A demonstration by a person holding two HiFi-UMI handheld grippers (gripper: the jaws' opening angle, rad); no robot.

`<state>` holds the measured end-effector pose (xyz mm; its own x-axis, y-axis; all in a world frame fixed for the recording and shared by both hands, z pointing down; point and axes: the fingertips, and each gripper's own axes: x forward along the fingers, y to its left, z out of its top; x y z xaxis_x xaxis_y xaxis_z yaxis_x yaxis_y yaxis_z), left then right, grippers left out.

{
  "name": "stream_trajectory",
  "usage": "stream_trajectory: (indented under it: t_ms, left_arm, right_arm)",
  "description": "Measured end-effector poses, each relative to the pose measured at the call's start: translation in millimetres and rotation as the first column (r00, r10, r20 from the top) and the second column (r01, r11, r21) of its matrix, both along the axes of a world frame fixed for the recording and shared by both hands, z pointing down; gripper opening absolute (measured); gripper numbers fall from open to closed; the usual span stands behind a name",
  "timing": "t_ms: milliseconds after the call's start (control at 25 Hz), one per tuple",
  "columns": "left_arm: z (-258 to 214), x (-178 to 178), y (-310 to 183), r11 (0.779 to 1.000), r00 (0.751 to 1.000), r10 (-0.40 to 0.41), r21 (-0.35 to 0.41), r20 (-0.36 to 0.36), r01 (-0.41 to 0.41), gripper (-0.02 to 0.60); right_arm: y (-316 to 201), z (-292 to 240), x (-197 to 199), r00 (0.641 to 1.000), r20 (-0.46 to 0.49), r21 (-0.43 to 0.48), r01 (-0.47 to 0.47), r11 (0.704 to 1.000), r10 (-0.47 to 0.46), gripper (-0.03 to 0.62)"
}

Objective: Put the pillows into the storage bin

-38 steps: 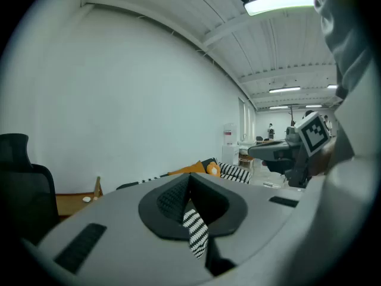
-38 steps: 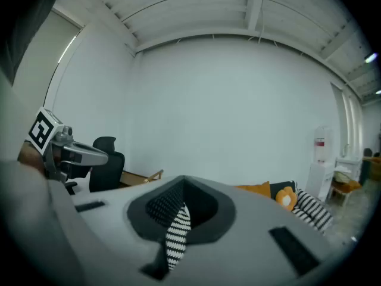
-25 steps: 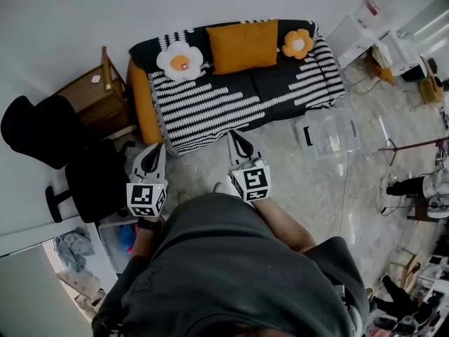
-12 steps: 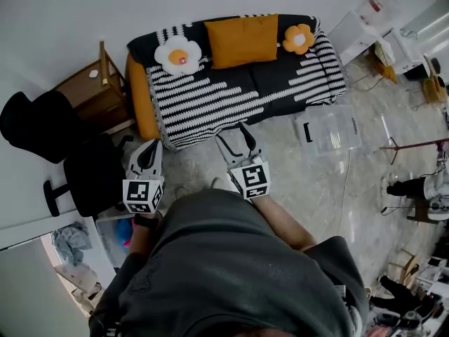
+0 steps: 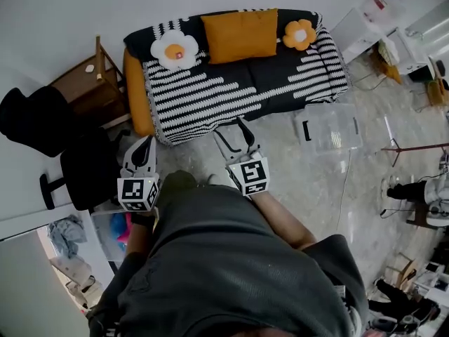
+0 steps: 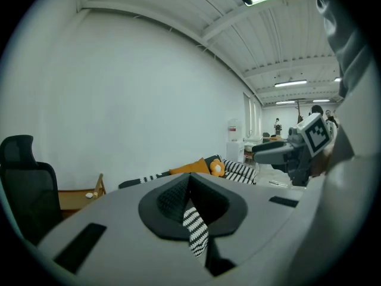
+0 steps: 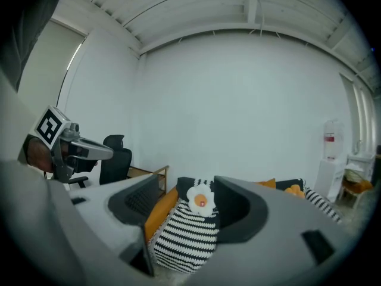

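Striped sofa [image 5: 210,93] on the far side holds the orange pillow [image 5: 240,35], with the fried-egg pillow [image 5: 175,49] left of it and the flower pillow [image 5: 299,34] right. The clear storage bin [image 5: 303,133] sits on the floor near the sofa's right end. Right gripper [image 5: 230,128] has just been opening its jaws, nothing between them, and left gripper [image 5: 147,140] is closed and empty; both are short of the sofa, so best to step in, spread the left too, and bite deep into a pillow's edge.

I hold my left hand-held gripper [image 5: 145,142] forward with its jaws together. My right hand-held gripper [image 5: 229,128] alongside has just opened, empty.
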<state>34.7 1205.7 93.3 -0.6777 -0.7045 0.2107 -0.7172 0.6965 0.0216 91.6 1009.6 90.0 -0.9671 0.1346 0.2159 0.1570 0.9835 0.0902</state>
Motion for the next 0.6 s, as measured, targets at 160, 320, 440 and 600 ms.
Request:
stream_trajectory:
  t_ms: [160,320,440,600]
  left_arm:
    - [2.8,-8.9,-3.7,1.000,1.000,-0.001,-0.007,-0.003,0.001,0.003]
    - [6.1,-26.5,-11.0,1.000,1.000,0.004,-0.003,0.002,-0.004,0.004]
    - [12.3,-42.4,-18.6,1.000,1.000,0.010,0.008,-0.007,-0.010,0.003]
    - [23.2,-76.7,-31.7,0.999,0.999,0.026,0.022,-0.024,-0.026,0.003]
  right_arm:
    - [-5.2,2.0,-6.7,1.000,0.000,0.004,0.000,1.000,0.000,0.281]
    - [-11.8,5.2,-20.0,1.000,-0.005,0.008,-0.004,1.000,0.004,0.281]
    - [-19.2,7.9,-29.7,1.000,-0.016,0.021,-0.010,1.000,0.010,0.281]
    - [-31.8,15.7,-56.0,0.999,-0.042,0.038,-0.026,0.999,0.027,0.281]
